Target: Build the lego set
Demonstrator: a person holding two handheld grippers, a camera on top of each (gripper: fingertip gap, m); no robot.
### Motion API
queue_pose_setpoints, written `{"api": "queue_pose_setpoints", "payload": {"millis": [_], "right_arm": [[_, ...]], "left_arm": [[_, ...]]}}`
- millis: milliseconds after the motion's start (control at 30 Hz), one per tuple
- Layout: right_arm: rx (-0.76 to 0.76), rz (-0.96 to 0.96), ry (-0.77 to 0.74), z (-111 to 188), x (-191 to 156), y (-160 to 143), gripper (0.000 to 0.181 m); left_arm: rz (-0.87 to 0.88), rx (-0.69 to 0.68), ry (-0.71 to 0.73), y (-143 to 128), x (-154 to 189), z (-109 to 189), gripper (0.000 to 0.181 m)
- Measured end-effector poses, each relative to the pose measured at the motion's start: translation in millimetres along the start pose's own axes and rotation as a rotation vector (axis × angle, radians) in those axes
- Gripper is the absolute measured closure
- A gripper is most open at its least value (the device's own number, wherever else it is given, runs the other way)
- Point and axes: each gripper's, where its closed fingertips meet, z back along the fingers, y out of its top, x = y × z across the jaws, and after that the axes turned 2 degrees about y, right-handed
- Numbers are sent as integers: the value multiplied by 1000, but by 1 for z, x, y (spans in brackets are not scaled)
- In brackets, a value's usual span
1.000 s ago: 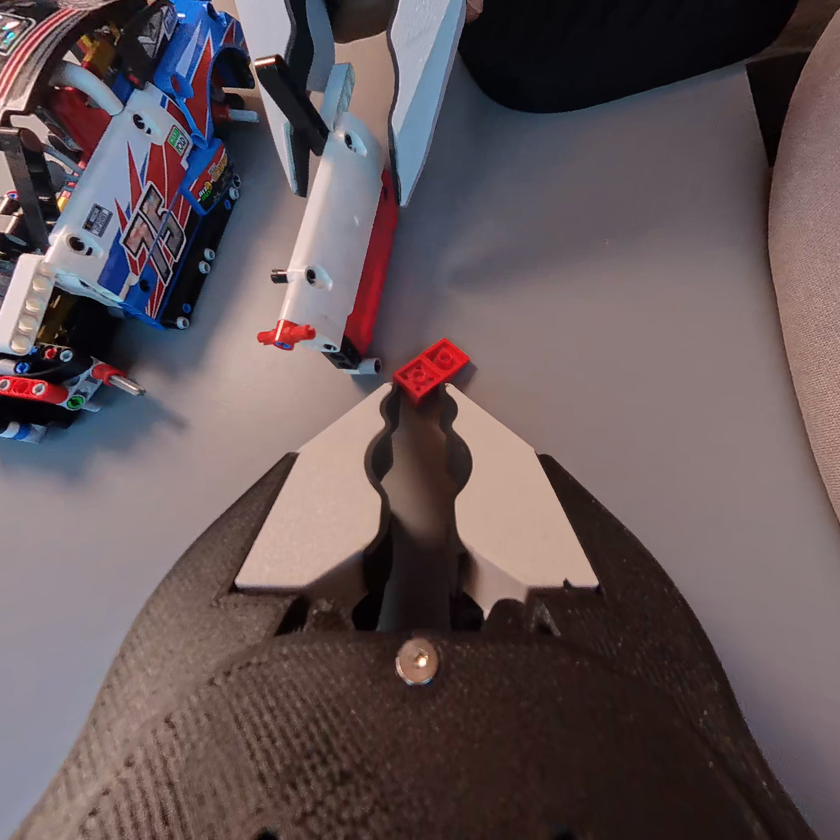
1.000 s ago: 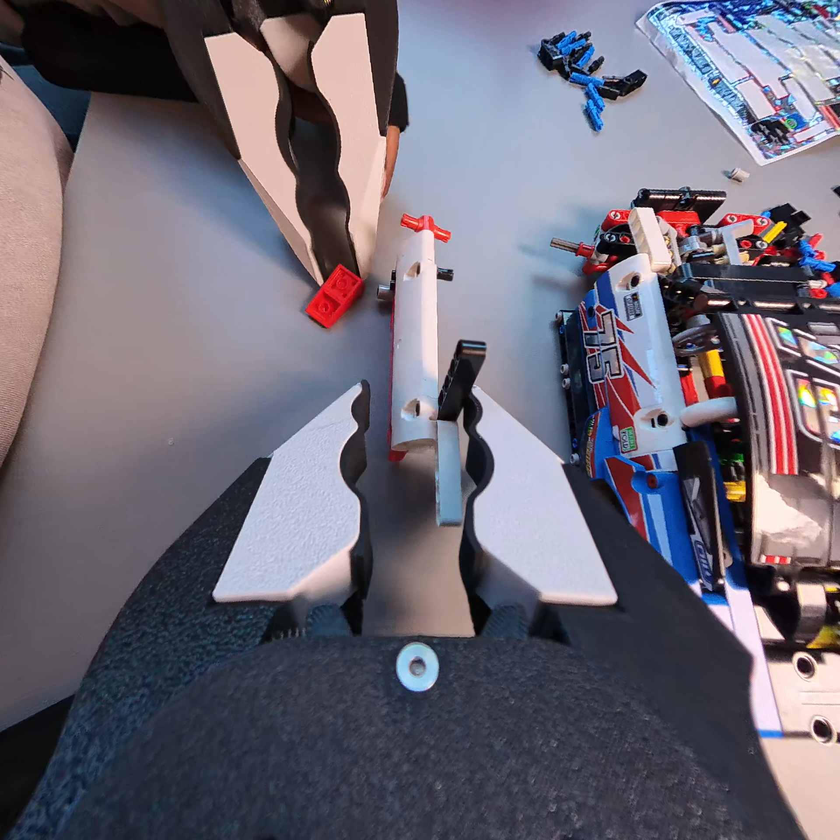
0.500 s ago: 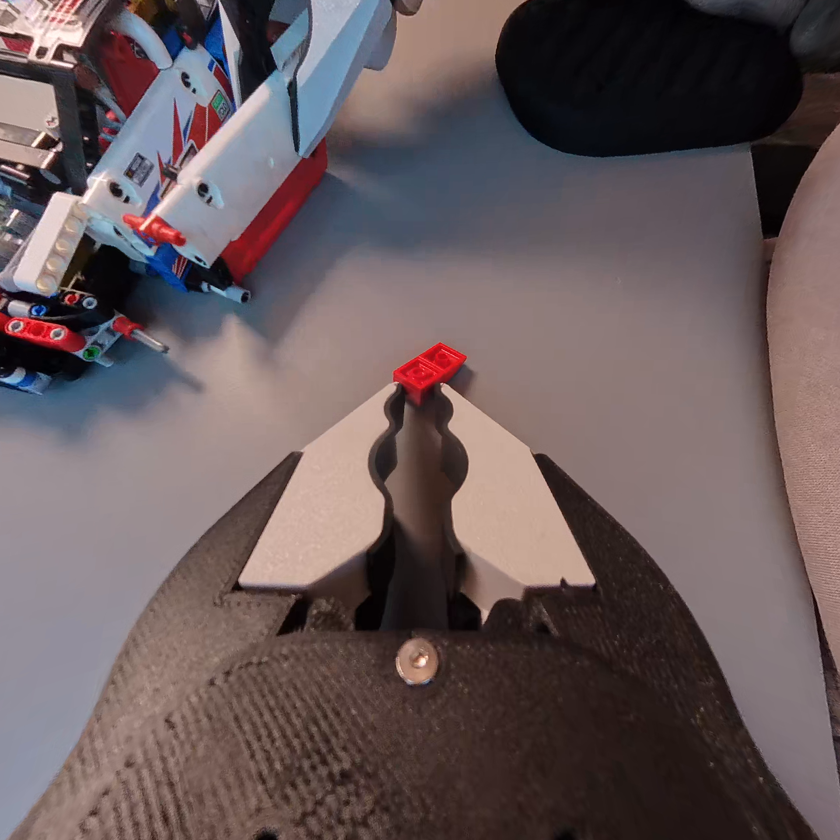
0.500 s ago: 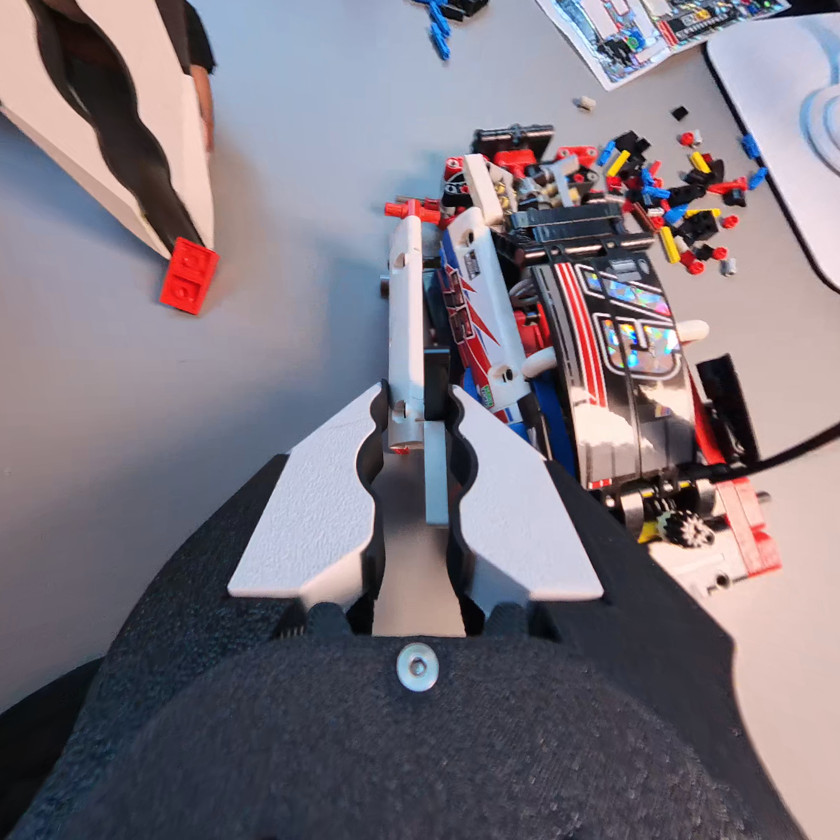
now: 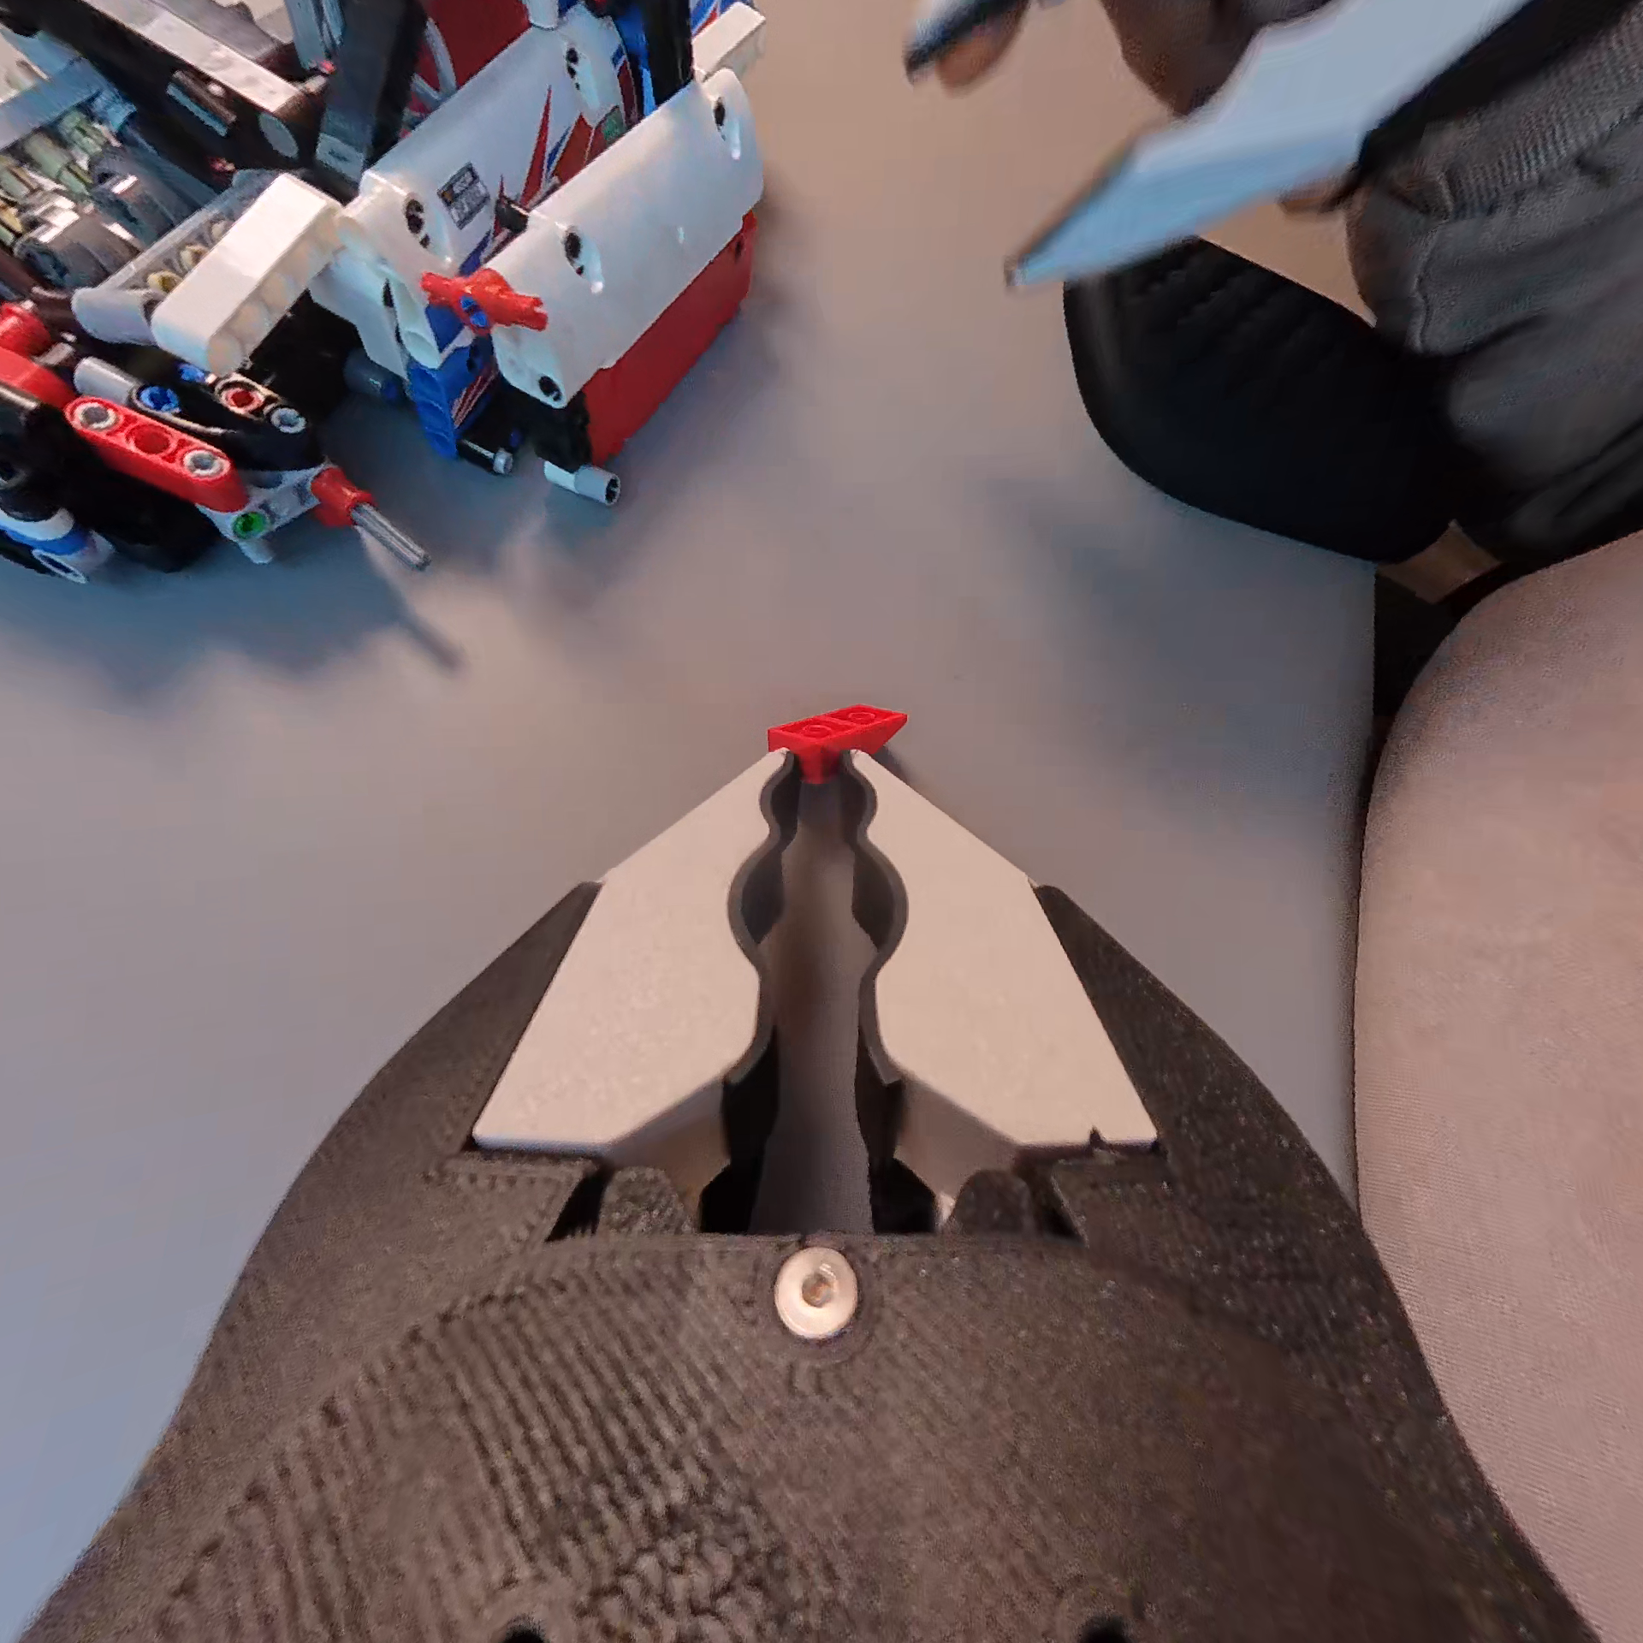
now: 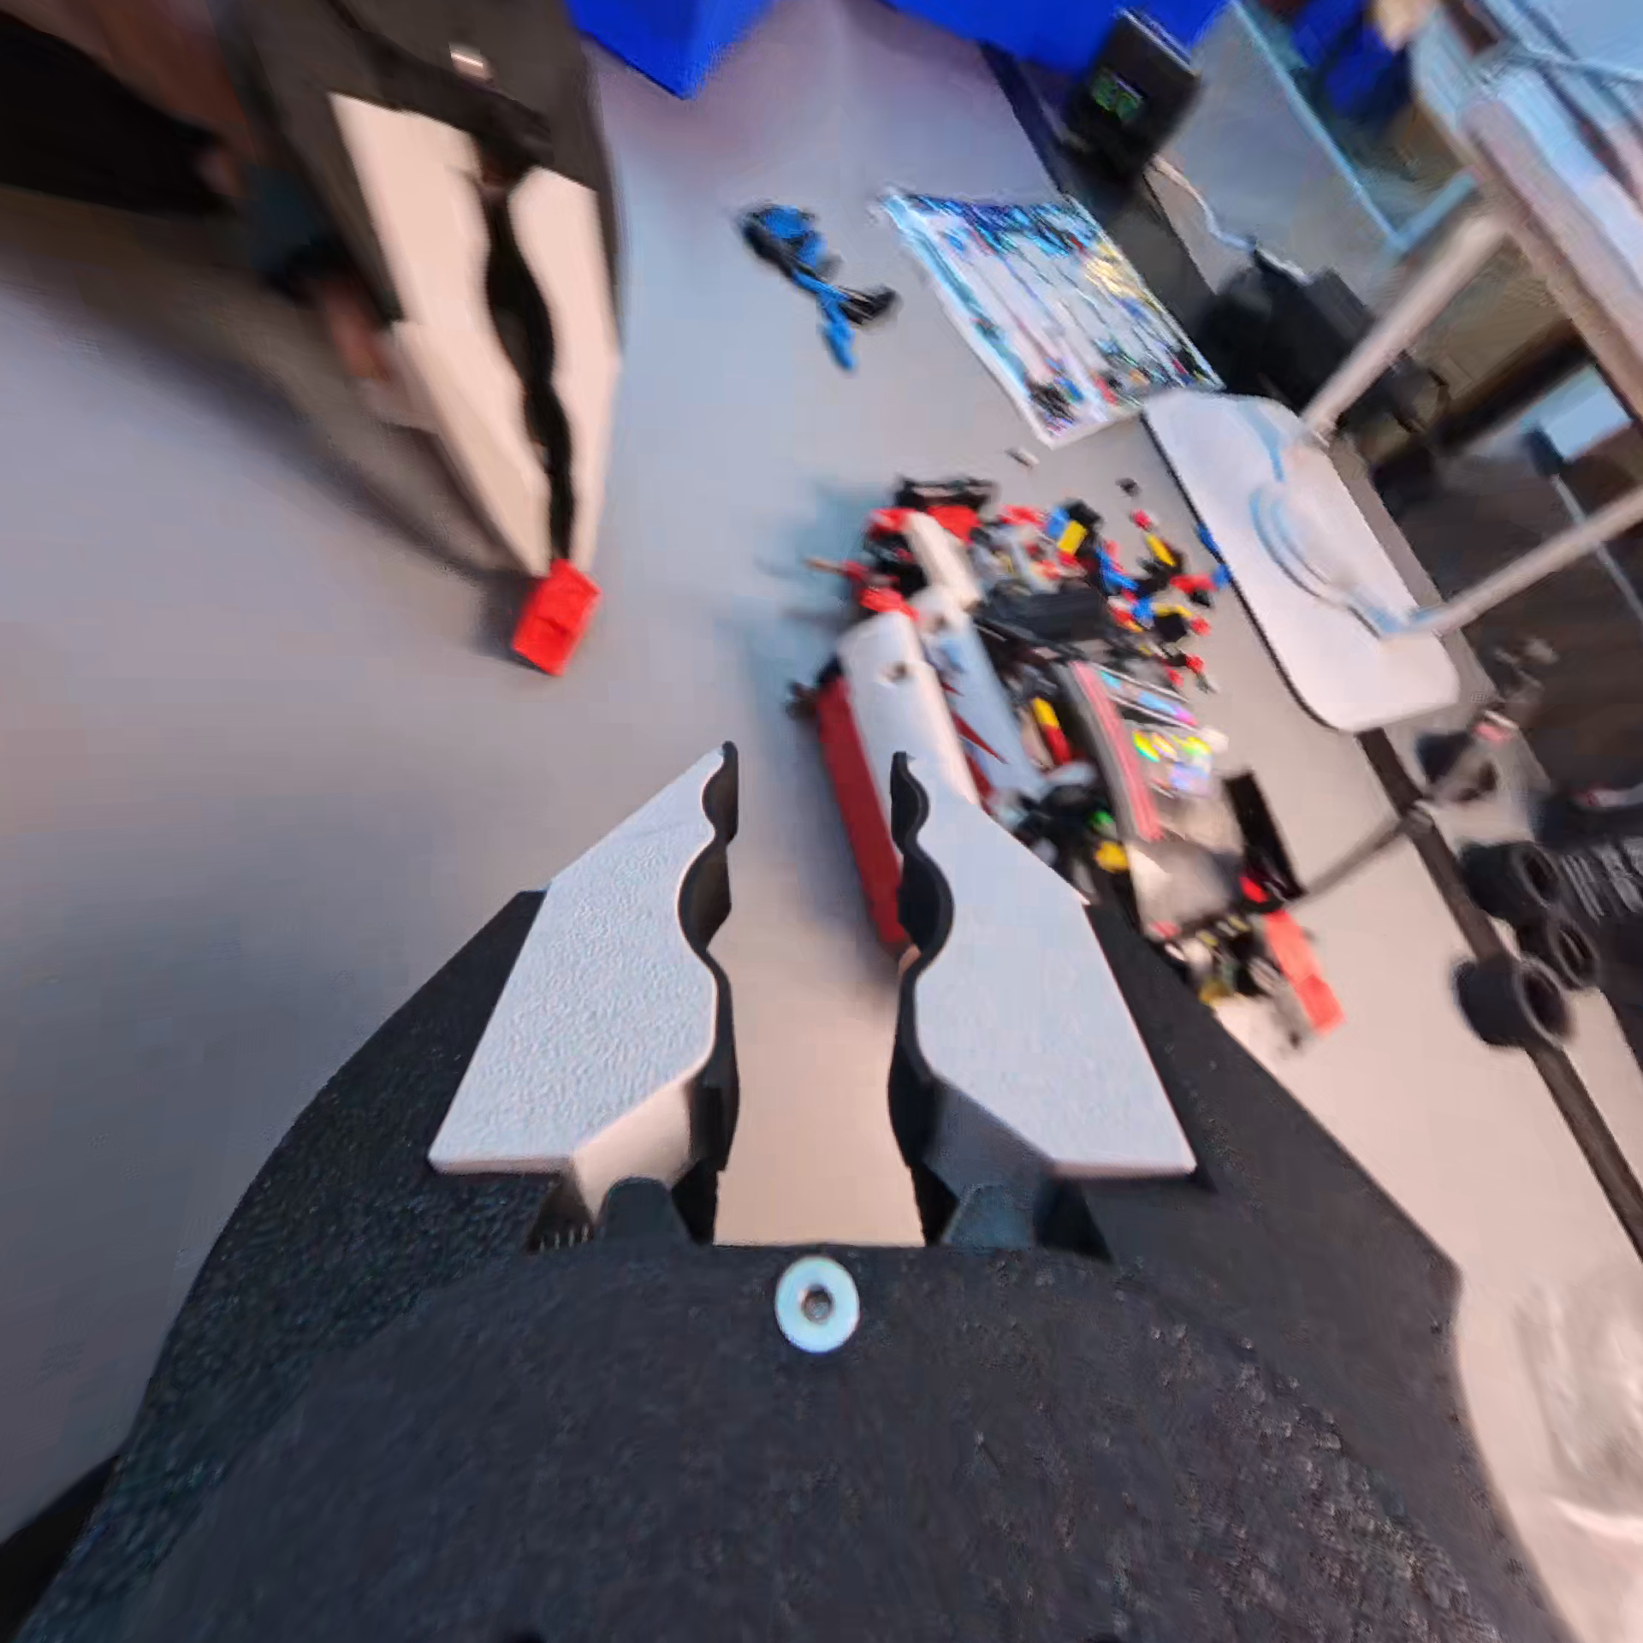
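Observation:
My left gripper (image 5: 822, 766) is shut on a small red two-stud plate (image 5: 837, 733), pinched at its very tips low over the grey table (image 5: 800, 551). In the right wrist view the plate (image 6: 556, 613) shows at the left gripper's tips (image 6: 556, 551), at table level. The part-built racing car (image 5: 293, 267) stands at the far left. A white-and-red side panel (image 5: 640, 267) lies against the car. My right gripper (image 6: 813, 773) is open and empty, raised behind the panel (image 6: 880, 720) and car (image 6: 1067, 729). It appears blurred at the top right of the left view (image 5: 1200, 160).
Loose small pieces (image 6: 1129, 551) lie beyond the car. Blue pins (image 6: 818, 276) and an instruction booklet (image 6: 1040, 302) lie farther back. A white stand base (image 6: 1289, 551) and black tyres (image 6: 1511, 933) are at the right. A padded chair (image 5: 1511, 978) borders the table edge. There is about 12 centimeters between the tips of the two grippers.
My right gripper carried the white-and-red panel over to the car, let go, opened and pulled back and up. My left gripper stayed put with the red plate.

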Motion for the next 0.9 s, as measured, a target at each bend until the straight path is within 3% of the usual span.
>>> {"api": "queue_pose_setpoints", "payload": {"millis": [33, 100, 233, 300, 333, 400, 467, 533, 700, 800, 900], "right_arm": [[19, 37, 40, -10, -22, 4, 150], [-12, 129, 66, -34, -55, 0, 146], [-31, 196, 61, -72, -75, 1, 143], [-38, 225, 30, -79, -70, 4, 163], [-35, 239, 20, -79, -69, 5, 176], [-69, 222, 67, -81, -70, 0, 176], [-46, 108, 174, -75, -73, 0, 176], [11, -34, 265, -65, -67, 5, 177], [143, -201, 429, -42, -57, 22, 177], [164, -225, 459, -35, -50, 27, 177], [128, -175, 377, -37, -37, 19, 176]], "left_arm": [[20, 3, -1, 1, -1, 0, 176], [68, 14, -20, 4, -2, -1, 177], [183, 48, -70, 10, -2, -4, 180], [230, 67, -97, 11, -1, -4, 181], [238, 71, -96, 11, -2, -3, 181], [224, 96, -112, 13, 1, -1, 181], [169, 134, -170, 21, 10, 5, 163], [35, 147, -130, 24, 9, 7, 153], [-254, 153, -144, 38, 24, -2, 158], [-280, 157, -179, 49, 25, -8, 171], [-207, 137, -190, 53, 16, -14, 173]]}}
